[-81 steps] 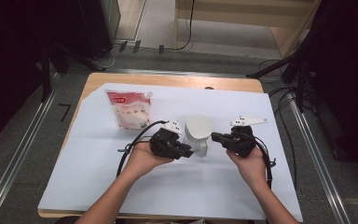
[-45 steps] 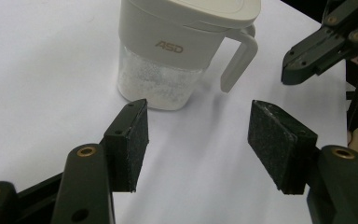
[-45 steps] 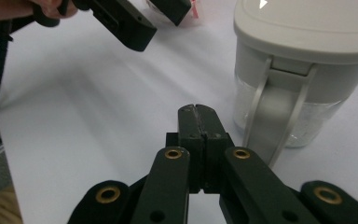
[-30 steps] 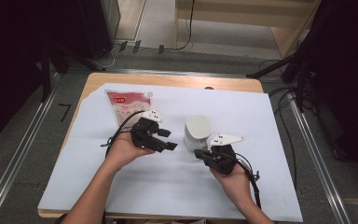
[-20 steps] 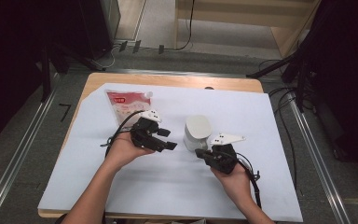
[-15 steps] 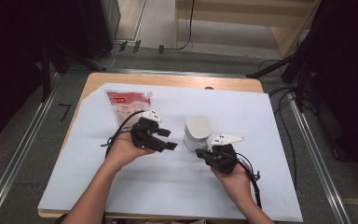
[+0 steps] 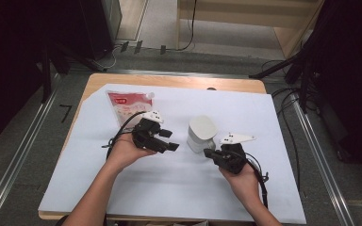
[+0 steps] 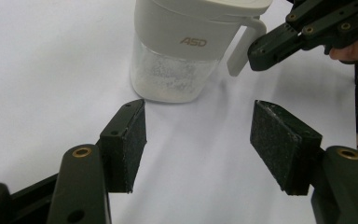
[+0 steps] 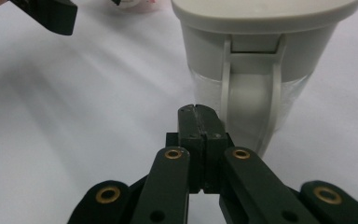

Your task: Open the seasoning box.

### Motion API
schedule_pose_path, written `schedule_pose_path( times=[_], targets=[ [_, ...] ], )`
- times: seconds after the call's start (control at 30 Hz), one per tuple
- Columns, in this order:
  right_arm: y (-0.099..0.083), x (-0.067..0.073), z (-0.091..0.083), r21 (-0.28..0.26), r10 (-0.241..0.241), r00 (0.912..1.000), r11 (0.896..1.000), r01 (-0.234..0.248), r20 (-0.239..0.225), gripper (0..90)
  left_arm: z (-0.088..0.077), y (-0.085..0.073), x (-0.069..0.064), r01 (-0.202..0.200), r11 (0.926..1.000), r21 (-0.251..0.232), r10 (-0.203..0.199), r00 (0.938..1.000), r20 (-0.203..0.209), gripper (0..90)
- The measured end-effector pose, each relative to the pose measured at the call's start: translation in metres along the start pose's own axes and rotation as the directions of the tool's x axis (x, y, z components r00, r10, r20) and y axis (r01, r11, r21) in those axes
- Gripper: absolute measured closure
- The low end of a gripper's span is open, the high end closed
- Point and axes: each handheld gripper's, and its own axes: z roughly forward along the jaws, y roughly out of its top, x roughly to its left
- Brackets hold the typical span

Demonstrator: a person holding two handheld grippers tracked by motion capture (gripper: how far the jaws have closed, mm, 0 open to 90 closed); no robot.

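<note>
Lidded container (image 7: 201,133) standing upright near the middle of the white sheet (image 7: 122,188) on the table, slightly toward the far edge; off-white lid and upper body, clear lower part with white granules inside, "ASD" on the side, handle facing the near-right corner.

Left gripper (image 7: 168,140) released: pads wide apart, nothing between them, hovering just left of the container with a gap to it. In the left gripper view (image 8: 198,140), container sits ahead past the pad tips, not touched.

Right gripper (image 7: 209,153) clenched on nothing, jaws pressed flat together. Tips right at the container handle (image 9: 249,112) on its near-right side; in the right gripper view (image 9: 199,112), closed tips sit just beside the lower part of the handle loop. Contact with the handle: cannot tell.

Red-and-white pouch (image 7: 127,103) lying flat toward the far-left corner of the sheet, behind the left hand (image 7: 122,150), well apart from the container.
</note>
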Motion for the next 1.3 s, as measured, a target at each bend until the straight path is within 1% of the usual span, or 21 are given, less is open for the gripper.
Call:
schedule_pose_path(
  times=[0.13,0.23,0.27,0.33,0.37,0.43,0.5,0.6,0.63,0.67,0.83,0.93,0.97,1.13,1.3],
  targets=[
    [0.000,-0.006,-0.003,-0.002,0.013,0.9999,1.000,-0.013,0.008,90.0,0.001,0.000,0.001,0.003,1.0000,-0.002,-0.003,1.0000,-0.004,37.1],
    [-0.001,-0.013,-0.006,-0.003,0.009,0.9998,1.000,-0.009,0.020,90.0,0.001,0.000,0.002,0.003,1.0000,-0.002,-0.003,1.0000,-0.005,37.1],
    [-0.001,-0.013,-0.006,-0.003,0.009,0.9998,1.000,-0.009,0.020,90.0,0.001,0.000,0.002,0.001,1.0000,-0.002,-0.001,1.0000,-0.006,37.1],
    [-0.001,-0.017,-0.008,-0.001,0.016,0.9996,1.000,-0.016,0.024,90.0,0.001,0.000,0.002,-0.001,1.0000,-0.006,0.001,1.0000,-0.007,37.1],
    [0.000,-0.021,-0.009,0.000,0.022,0.9994,1.000,-0.022,0.028,90.0,0.001,0.000,0.002,-0.004,1.0000,-0.007,0.004,1.0000,-0.007,37.1],
    [-0.001,-0.023,-0.010,-0.001,0.022,0.9992,1.000,-0.022,0.034,90.0,0.002,0.000,0.002,0.001,1.0000,-0.008,-0.001,1.0000,-0.006,37.1],
    [0.000,-0.026,-0.011,-0.003,0.024,0.9990,1.000,-0.024,0.037,90.0,0.003,0.000,0.002,-0.003,1.0000,-0.008,0.003,1.0000,-0.006,37.1],
    [0.000,-0.031,-0.013,-0.004,0.040,0.9981,0.999,-0.040,0.046,90.0,0.004,0.000,0.002,-0.007,1.0000,-0.006,0.007,1.0000,-0.007,37.1],
    [0.000,-0.032,-0.013,-0.006,0.036,0.9983,0.999,-0.035,0.046,90.0,0.004,0.001,0.001,-0.009,1.0000,-0.003,0.009,0.9999,-0.008,37.1],
    [0.000,-0.034,-0.014,-0.003,0.047,0.9976,0.999,-0.047,0.051,90.0,0.005,0.000,0.001,-0.006,1.0000,-0.004,0.006,1.0000,-0.007,37.1],
    [0.001,-0.042,-0.017,-0.009,0.068,0.9959,0.998,-0.067,0.061,90.0,0.006,0.001,0.000,-0.006,1.0000,-0.008,0.006,0.9999,-0.015,36.7],
    [0.002,-0.045,-0.017,-0.005,0.066,0.9952,0.998,-0.066,0.072,90.0,0.006,0.001,0.000,-0.009,1.0000,0.001,0.009,0.9999,-0.013,36.6],
    [0.002,-0.046,-0.017,-0.005,0.062,0.9954,0.998,-0.062,0.073,90.0,0.006,0.001,0.000,-0.012,0.9999,0.003,0.012,0.9999,-0.012,36.6],
    [0.003,-0.053,-0.019,-0.008,0.080,0.9943,0.997,-0.080,0.070,90.0,0.007,0.001,-0.001,-0.013,0.9999,-0.001,0.013,0.9998,-0.013,36.6],
    [0.005,-0.061,-0.019,0.005,0.091,0.9934,0.996,-0.091,0.071,90.0,0.009,0.001,-0.003,-0.014,0.9999,0.002,0.014,0.9997,-0.019,36.0]
  ],
)
